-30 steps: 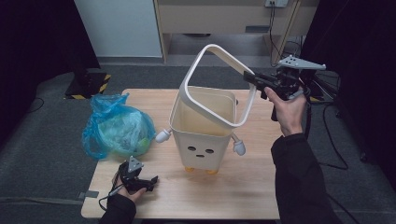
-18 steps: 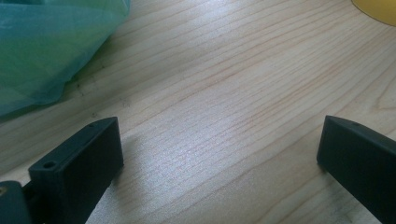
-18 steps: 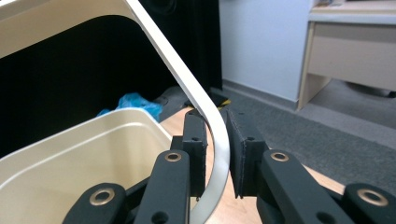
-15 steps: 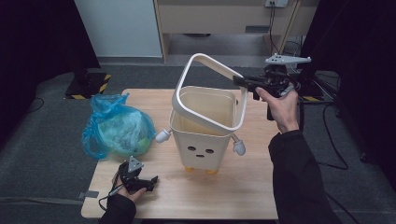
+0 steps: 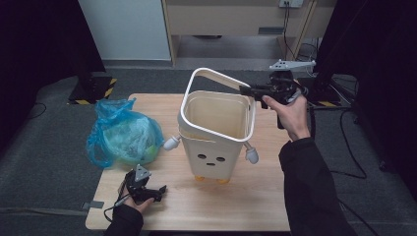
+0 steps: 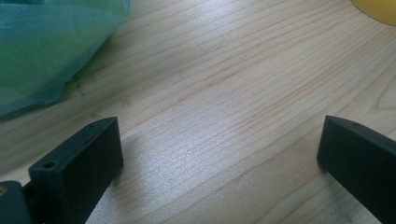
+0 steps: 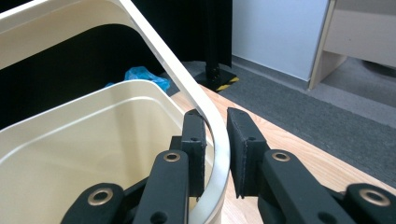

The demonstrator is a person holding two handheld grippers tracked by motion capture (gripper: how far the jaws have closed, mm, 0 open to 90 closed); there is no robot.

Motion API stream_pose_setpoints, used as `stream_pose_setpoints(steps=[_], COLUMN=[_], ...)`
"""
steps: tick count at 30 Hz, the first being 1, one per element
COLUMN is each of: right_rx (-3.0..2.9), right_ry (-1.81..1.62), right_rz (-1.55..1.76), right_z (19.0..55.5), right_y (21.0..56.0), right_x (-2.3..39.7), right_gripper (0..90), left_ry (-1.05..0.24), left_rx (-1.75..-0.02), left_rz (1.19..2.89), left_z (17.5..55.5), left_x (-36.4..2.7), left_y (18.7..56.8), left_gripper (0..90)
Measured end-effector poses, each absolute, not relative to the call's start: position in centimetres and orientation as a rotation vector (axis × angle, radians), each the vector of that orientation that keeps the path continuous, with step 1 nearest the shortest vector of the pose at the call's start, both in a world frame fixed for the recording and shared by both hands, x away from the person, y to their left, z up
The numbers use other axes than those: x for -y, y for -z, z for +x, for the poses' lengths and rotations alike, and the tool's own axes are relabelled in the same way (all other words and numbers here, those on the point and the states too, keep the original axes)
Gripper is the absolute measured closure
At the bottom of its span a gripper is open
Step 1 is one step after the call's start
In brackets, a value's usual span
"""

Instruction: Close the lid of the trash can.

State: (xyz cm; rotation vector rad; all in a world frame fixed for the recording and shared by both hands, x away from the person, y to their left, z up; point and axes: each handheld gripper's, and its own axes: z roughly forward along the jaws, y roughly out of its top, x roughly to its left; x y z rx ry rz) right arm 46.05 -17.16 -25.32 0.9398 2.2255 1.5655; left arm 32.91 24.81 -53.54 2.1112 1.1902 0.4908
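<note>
Your right gripper (image 5: 246, 90) pinched the white plastic rim ring (image 7: 212, 135), which stood tilted above the cream plastic bin (image 5: 216, 147) at frame centre, its raised far edge toward the upper left. Your left gripper (image 5: 160, 189), jaws spread, lay on the wooden table (image 6: 224, 102) at lower left, well apart.

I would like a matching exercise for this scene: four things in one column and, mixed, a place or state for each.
Things:
1. white rim frame
2. blue bag
3. left tool
4. bin

States:
a. open, low over the table
b. tilted up, gripped by the right tool
c. lying to the left of the bin
d. standing upright in the middle

Pairs: 1-b, 2-c, 3-a, 4-d
</note>
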Motion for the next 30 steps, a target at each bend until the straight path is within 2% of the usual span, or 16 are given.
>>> stream_pose_setpoints(steps=[30], right_rx=[-2.207], right_ry=[-1.471], right_rz=[0.977], right_z=[46.2], right_y=[26.9], right_x=[15.6], right_gripper=[75.9], left_ry=[-0.491], left_rx=[-1.191], left_rz=[2.111], left_z=[32.9], left_x=[-24.8], left_y=[53.5], left_gripper=[0.0])
